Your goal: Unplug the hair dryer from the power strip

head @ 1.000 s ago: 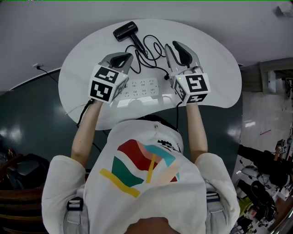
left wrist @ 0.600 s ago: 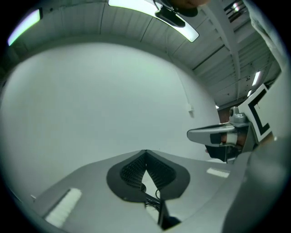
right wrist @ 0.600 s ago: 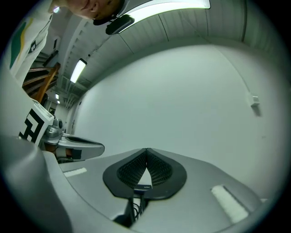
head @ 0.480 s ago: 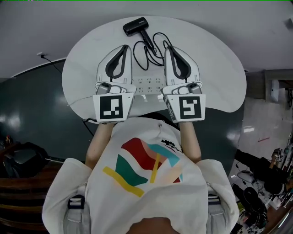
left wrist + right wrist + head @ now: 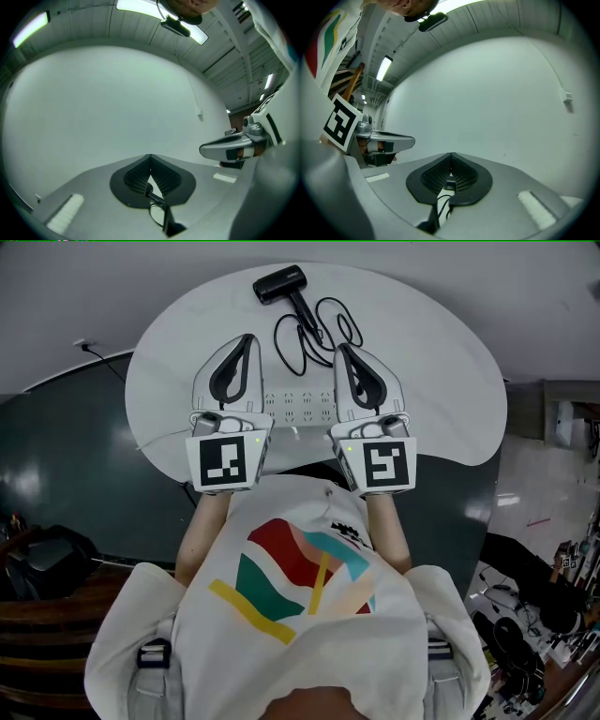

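Hair dryer [image 5: 279, 283] is the farthest thing out, so it gets covered last; near side first. Closest in, a white T-shirt [image 5: 300, 615] with a colourful print is seen on the person, and both forearms are stretched out over the round white table [image 5: 441, 381]. The left gripper [image 5: 247, 337] and right gripper [image 5: 341, 347] are held side by side, roughly parallel, both pointed toward the far edge. Jaws on both are closed up, with the pads meeting at the tips and nothing pinched in either one. Between the two grippers, the white power strip [image 5: 298, 409] is laid flat on the table with its long side running left to right. Just beyond it, a loose tangle of black cord [image 5: 316, 334] is looped. Whether the plug is in the strip can't be made out, tbh. At the far edge the black dryer is laid flat: the barrel's long axis runs left-right, slightly tilted, and the handle is pointed back toward the near right, into the cord loops.
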